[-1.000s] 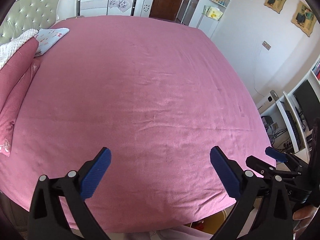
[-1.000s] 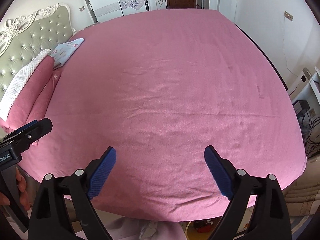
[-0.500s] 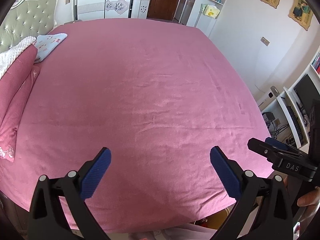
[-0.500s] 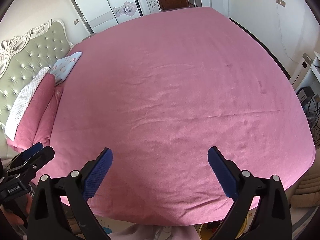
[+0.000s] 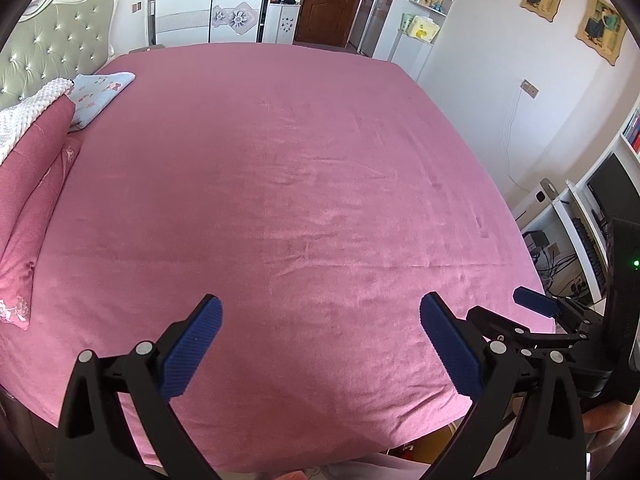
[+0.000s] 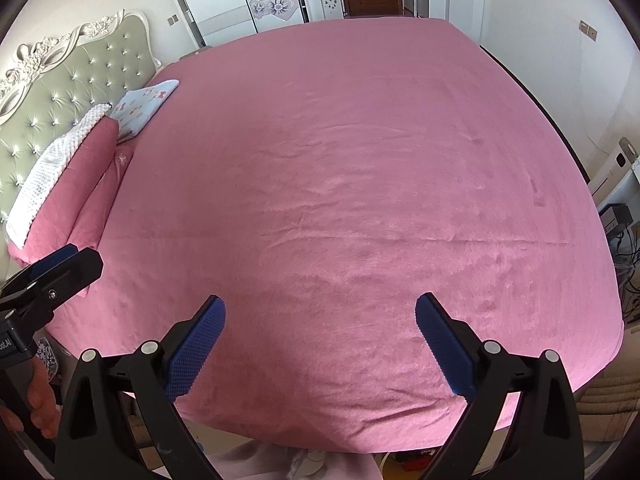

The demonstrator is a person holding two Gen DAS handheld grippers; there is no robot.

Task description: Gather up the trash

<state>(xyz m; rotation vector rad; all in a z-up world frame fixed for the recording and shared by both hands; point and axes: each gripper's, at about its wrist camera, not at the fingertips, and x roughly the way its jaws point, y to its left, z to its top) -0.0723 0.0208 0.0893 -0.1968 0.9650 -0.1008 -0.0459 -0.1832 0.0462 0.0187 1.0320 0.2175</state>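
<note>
No trash shows on the pink bed sheet in either view. My left gripper is open and empty, held above the foot edge of the bed. My right gripper is open and empty, also above the foot edge. The right gripper shows at the right edge of the left wrist view. The left gripper shows at the left edge of the right wrist view.
Pink pillows and a light blue pillow lie against the tufted headboard at the far left. A desk with a monitor stands at the right. Wardrobes and a brown door lie beyond the bed.
Both grippers have shifted a little over the foot of the bed; the views have tilted slightly. Both stay open and empty.
</note>
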